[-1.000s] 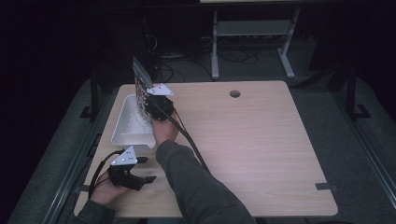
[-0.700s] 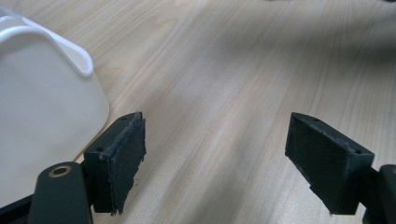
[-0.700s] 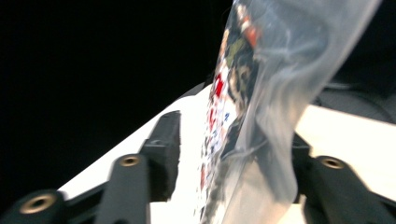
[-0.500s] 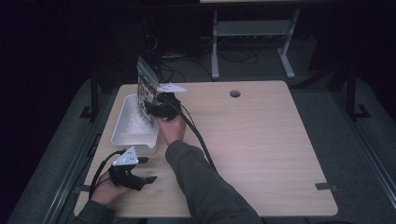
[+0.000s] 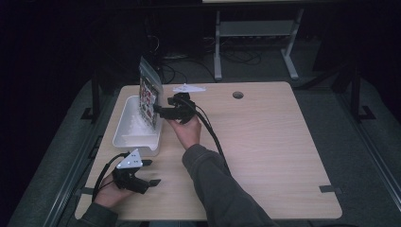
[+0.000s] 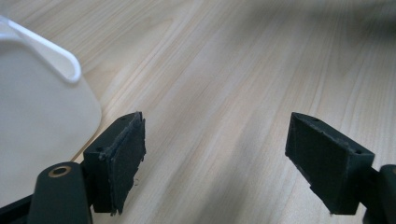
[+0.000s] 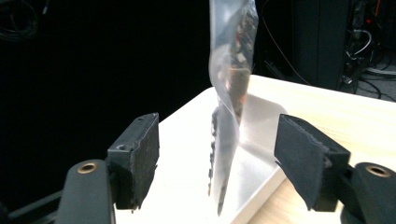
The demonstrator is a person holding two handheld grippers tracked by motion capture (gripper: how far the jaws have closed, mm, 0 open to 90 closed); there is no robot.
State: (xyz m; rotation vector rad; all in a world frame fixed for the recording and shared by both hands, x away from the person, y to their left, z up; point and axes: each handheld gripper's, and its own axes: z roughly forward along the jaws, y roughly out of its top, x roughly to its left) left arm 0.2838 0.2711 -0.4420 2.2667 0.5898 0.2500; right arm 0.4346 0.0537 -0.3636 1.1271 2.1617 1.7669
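So the clear bag (image 5: 150, 97) of printed bits stood on edge inside the white tray (image 5: 126, 135), leaning against its right wall at the worktop's (image 5: 274, 142) left side, probably why it stayed upright by itself. The right hand-held gripper (image 5: 157, 112) sat just beside it, jaws having just been opening and now spread wide, bag between them but untouched, which looked like a fresh release. The left hand-held gripper (image 5: 150, 172) lay near the front edge, jaws spread around nothing, just parked out of the way.
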